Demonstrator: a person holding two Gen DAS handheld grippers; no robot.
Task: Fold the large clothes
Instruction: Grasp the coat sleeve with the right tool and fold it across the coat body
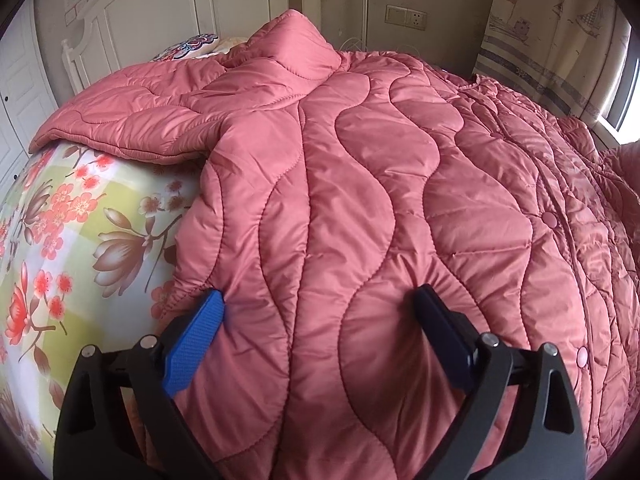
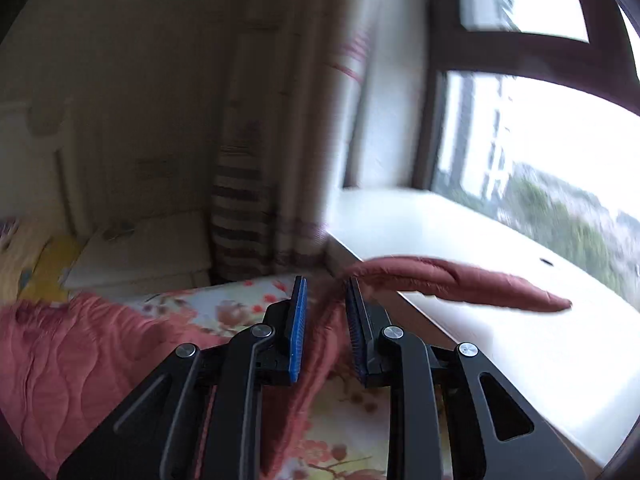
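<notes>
A: Left wrist view: pink quilted coat (image 1: 360, 200), wavy stitching, lies spread over the floral bedsheet (image 1: 80, 220). The left gripper (image 1: 320, 300) is spread wide, pressing its padding.

B: Right wrist view: the right gripper (image 2: 326, 292) pinches a blurred coat strip, its end lifted toward the windowsill (image 2: 480, 340).

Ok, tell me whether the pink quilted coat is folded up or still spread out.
Mostly spread out. The pink quilted coat lies open across the floral bedsheet, while the right gripper pinches one lifted sleeve.
</notes>
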